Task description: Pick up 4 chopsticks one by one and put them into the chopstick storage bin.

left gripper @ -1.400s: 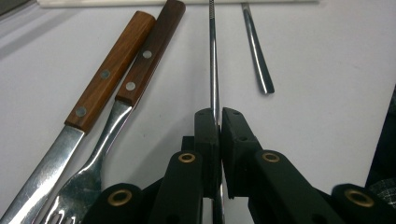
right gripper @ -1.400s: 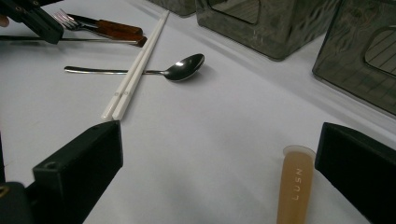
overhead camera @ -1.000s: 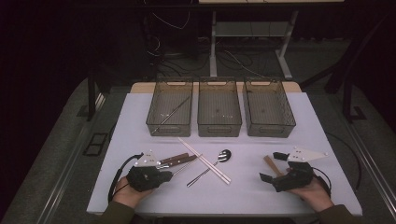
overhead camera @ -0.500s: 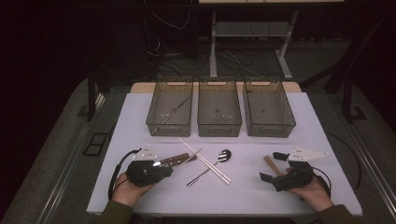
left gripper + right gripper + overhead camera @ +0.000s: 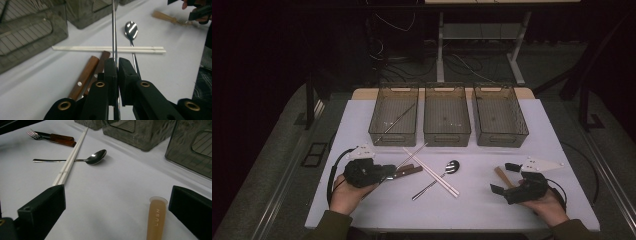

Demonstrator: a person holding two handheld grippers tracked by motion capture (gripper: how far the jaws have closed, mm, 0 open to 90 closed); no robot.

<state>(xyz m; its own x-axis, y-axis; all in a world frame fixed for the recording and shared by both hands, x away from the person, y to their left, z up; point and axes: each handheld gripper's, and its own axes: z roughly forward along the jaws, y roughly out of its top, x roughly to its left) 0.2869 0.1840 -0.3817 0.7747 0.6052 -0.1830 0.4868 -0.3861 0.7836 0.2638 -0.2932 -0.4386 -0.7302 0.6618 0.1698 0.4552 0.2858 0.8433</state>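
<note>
One metal chopstick (image 5: 398, 119) lies in the left bin (image 5: 394, 116); the left hand-held gripper (image 5: 117, 65) clamps a second metal chopstick (image 5: 114, 30), while the right hand-held gripper (image 5: 117, 205) is wide open beside the remaining spoon (image 5: 451, 167).

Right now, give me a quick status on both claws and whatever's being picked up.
Left claw shut on metal chopstick, tip toward the left bin. Right claw open, idle by a tan handle. White chopsticks and spoon lie ahead.

L gripper (image 5: 384, 172) clamped, raised | R gripper (image 5: 504, 178) jaws wide, resting

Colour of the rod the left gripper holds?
Shiny silver metal rod, clamped by the left gripper; clearest in the left gripper view.
</note>
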